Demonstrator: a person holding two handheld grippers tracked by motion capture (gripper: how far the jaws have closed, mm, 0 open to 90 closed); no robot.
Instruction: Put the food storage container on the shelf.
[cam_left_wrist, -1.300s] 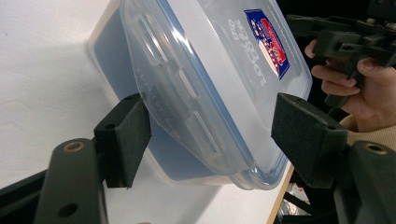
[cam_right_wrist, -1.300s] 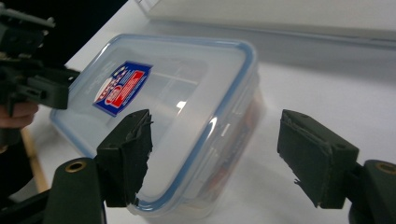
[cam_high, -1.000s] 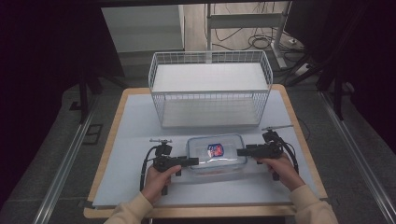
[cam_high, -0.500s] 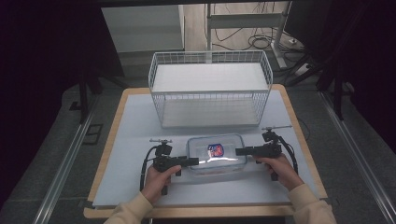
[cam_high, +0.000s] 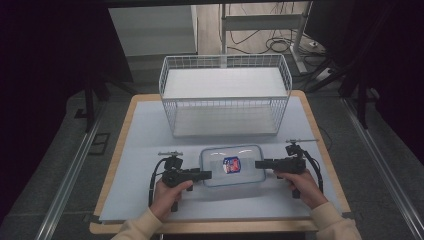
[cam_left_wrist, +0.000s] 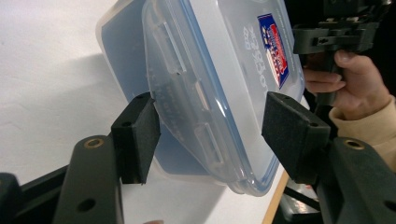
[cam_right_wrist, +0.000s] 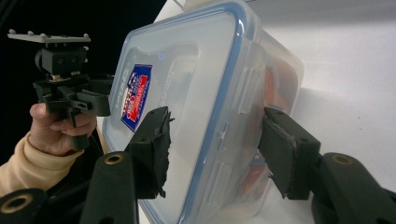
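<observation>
You have the clear lidded container (cam_high: 232, 165) lying on the white mat (cam_high: 145, 130) at the near middle of the table, in front of the wire basket (cam_high: 225, 100), with your left gripper (cam_high: 204, 175) at its left end and your right gripper (cam_high: 259, 164) at its right end. In both gripper views the jaws stand wide, straddling the container's side latches with a gap on either side, so neither holds anything yet. If you close off-centre or on only one end, I judge the smooth plastic could slip or tilt, or a pad could flip a latch and loosen the lid.
</observation>
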